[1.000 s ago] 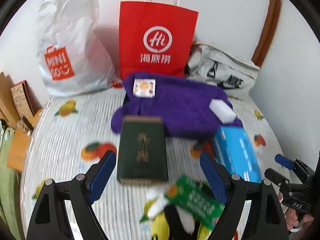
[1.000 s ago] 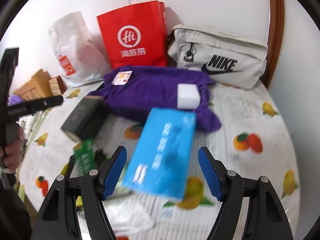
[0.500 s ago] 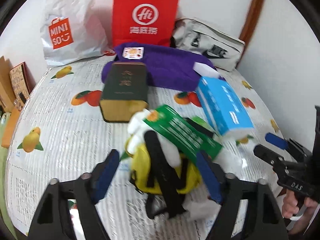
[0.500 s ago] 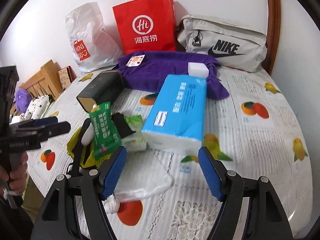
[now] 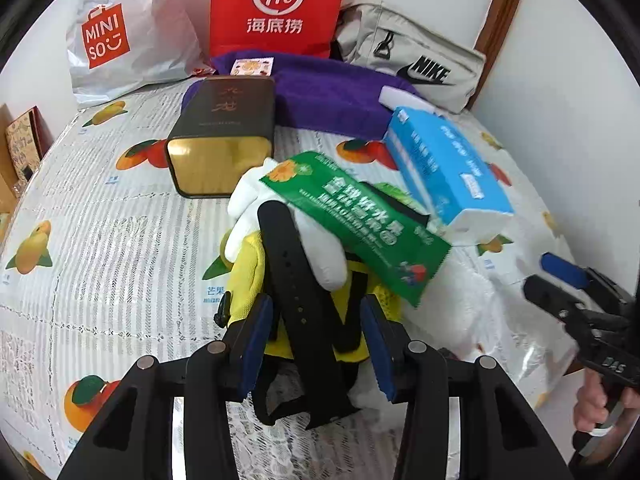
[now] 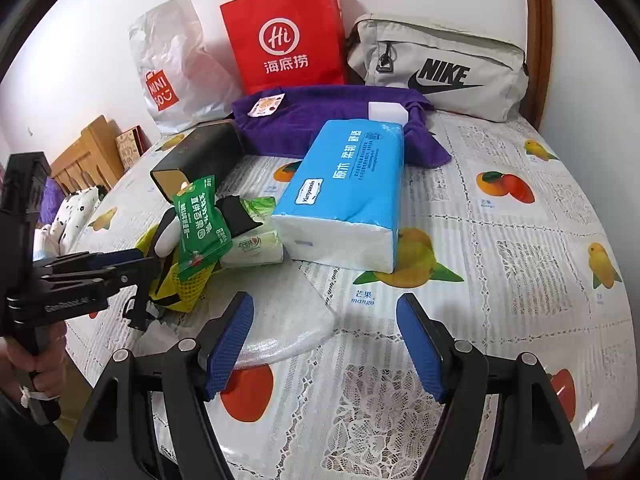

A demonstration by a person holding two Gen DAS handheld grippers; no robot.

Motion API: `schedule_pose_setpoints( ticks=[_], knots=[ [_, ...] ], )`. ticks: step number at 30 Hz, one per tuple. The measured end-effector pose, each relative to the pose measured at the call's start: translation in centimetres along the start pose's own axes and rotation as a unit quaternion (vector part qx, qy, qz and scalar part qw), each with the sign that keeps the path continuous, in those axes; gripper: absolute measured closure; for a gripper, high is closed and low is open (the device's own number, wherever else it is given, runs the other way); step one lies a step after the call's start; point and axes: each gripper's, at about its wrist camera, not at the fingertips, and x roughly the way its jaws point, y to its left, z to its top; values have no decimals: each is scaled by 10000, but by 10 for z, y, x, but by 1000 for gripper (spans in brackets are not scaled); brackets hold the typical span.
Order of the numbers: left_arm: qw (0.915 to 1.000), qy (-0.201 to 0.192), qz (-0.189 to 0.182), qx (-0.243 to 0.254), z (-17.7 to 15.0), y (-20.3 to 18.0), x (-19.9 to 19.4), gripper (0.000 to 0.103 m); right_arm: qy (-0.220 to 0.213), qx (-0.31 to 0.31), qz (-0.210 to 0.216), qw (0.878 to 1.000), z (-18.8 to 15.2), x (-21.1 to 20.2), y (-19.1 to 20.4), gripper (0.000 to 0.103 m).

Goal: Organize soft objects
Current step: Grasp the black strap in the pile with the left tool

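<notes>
1. The left gripper (image 5: pixel 316 334) has come down onto the heap at the near edge of the fruit-print worktop (image 6: pixel 520 280); its blue fingers (image 5: pixel 256 340), wide a second ago, are now narrowed around the black strap (image 5: pixel 298 300) and the yellow mesh bag (image 5: pixel 248 280). Whether they already grip cannot be told
2. This looks like the first pick of the sorting; the white soft piece (image 5: pixel 320 252) and the green snack packet (image 5: pixel 356 220) lie on top of the bag and may slide off when it is lifted
3. The right gripper (image 6: pixel 324 344) has drawn back from the blue tissue pack (image 6: pixel 348 188), which half a second ago sat just ahead of its fingers; they stay wide and empty, above a clear plastic bag (image 6: pixel 280 320)
4. The purple towel (image 6: pixel 320 120) has not moved
</notes>
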Motion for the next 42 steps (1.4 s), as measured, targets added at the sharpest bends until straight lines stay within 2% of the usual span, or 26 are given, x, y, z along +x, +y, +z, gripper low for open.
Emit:
schedule_pose_setpoints(
  ticks=[2, 3, 5, 6, 15, 19, 24, 26, 27, 32, 36, 38, 39, 42],
  knots=[
    [9999, 6, 153, 41, 0, -1, 3, 67, 43, -8, 0, 10000, -1, 1, 0, 30],
    [9998, -10, 164, 56, 0, -2, 4, 68, 51, -21, 0, 10000, -1, 1, 0, 30],
    [9998, 21, 194, 38, 0, -1, 7, 78, 48, -40, -16, 10000, -1, 2, 0, 30],
    [9998, 35, 180, 19, 0, 0, 9, 80, 53, -39, -18, 10000, -1, 3, 0, 30],
    [10000, -13, 32, -91, 0, 4, 11, 80, 124, -60, 6, 9999, -3, 6, 4, 30],
    [9997, 5, -174, -163, -1, 6, 17, 83, 159, -163, 8, 9997, -3, 9, 11, 30],
    [9985, -283, -463, -44, 0, 4, -17, 83, 103, -346, 27, 9993, 3, 5, 21, 30],
    [9988, -324, -360, 28, 1, 6, -27, 90, 65, -402, 66, 9991, 8, 4, 26, 30],
    [9989, -326, -336, 20, 1, 9, -29, 99, 37, -434, 101, 9990, 11, 5, 30, 30],
    [9990, -278, -300, -182, -2, 31, -29, 99, 36, -726, 271, 9970, 26, 15, 52, 30],
    [9983, -175, -531, -151, -6, 34, -23, 98, 64, -1002, 258, 9946, 35, 25, 69, 30],
    [9980, -150, -618, -57, -7, 30, -19, 87, 73, -1091, 288, 9936, 39, 28, 75, 30],
    [9980, -159, -609, -32, -7, 29, -18, 77, 70, -1121, 285, 9933, 40, 29, 77, 30],
    [9982, -87, -578, 114, -5, 23, -9, 75, 74, -1154, 238, 9930, 42, 31, 81, 30]
  ],
)
